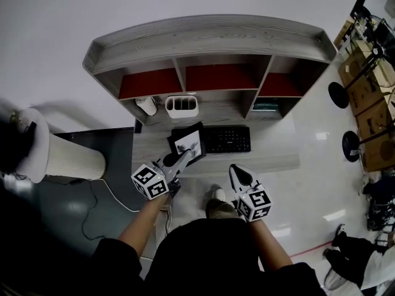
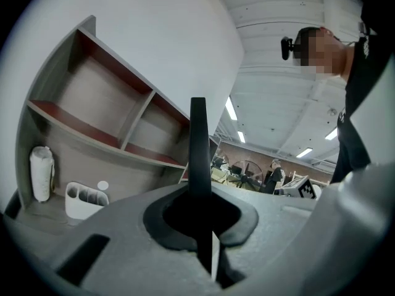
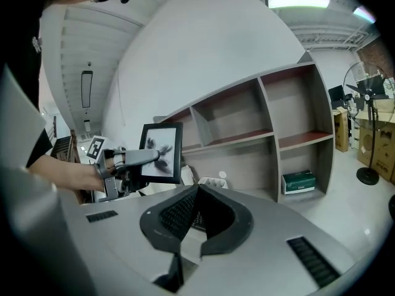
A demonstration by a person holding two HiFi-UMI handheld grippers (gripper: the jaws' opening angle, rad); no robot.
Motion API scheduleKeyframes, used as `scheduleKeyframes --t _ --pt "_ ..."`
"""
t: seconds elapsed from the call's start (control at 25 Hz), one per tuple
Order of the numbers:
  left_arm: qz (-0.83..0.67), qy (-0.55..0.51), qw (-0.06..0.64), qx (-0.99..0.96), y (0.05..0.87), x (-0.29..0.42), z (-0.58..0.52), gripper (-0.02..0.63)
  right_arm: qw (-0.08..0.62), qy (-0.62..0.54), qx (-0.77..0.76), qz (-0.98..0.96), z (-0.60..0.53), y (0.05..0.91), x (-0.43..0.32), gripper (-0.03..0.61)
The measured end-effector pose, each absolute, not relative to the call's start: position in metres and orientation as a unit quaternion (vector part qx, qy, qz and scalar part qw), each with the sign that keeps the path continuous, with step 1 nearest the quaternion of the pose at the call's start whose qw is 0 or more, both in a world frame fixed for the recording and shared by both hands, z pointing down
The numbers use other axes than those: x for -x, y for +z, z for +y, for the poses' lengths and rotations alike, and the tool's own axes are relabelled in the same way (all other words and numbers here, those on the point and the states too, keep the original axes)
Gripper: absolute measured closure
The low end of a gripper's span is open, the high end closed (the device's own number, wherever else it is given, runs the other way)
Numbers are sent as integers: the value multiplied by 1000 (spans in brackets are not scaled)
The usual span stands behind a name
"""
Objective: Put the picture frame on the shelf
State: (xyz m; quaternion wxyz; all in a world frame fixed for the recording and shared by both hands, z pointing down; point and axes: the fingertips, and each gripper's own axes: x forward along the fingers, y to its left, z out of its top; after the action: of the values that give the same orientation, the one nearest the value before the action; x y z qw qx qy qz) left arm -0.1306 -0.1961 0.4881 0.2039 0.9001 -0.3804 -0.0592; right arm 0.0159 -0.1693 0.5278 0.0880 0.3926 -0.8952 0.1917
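Clenched left gripper (image 1: 185, 155) on one edge of the picture frame (image 1: 187, 143), pads on both faces, picture side turned toward the right gripper (image 1: 239, 171). Seen edge-on in the left gripper view as a thin dark strip rising from between the shut jaws. Held upright in front of the shelf (image 1: 210, 39), facing its left and middle bays, touching none of its boards. Closed right gripper with nothing between its jaws, tips together, low in front of the shelf's middle bay, well apart from the picture frame.

Curved top on the shelf, with a raised lip all along its rim. Beneath it, three open-fronted bays with red floors, parted by two uprights, and a lower row of bays under those. Open air between the picture frame and the bay fronts.

Desk board (image 1: 274, 162) projecting forward from the shelf's base, straight front edge toward the person. White pleated cylinder (image 1: 71, 159) on the floor off the shelf's left end. Cartons (image 1: 370, 110) and round-footed stands (image 1: 339, 95) off its right end, with a strip of bare floor between them and the shelf's right wall.

Black keyboard (image 1: 227, 139) on the desk board, in front of the shelf's middle bay, left end just beside the picture frame. White organizer (image 1: 182, 106) in the shelf's lower left bay. Green box (image 1: 267, 106) in the lower right bay. White roll (image 1: 147, 105) just beside the organizer, near the shelf's left wall.
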Motion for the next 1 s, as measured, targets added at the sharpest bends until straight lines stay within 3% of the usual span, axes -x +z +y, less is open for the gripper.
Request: scheduleKeyframes --t 1.0 --pt "-272 -34 123 -954 447 49 -414 589 67 186 -395 -897 -271 518 -32 568"
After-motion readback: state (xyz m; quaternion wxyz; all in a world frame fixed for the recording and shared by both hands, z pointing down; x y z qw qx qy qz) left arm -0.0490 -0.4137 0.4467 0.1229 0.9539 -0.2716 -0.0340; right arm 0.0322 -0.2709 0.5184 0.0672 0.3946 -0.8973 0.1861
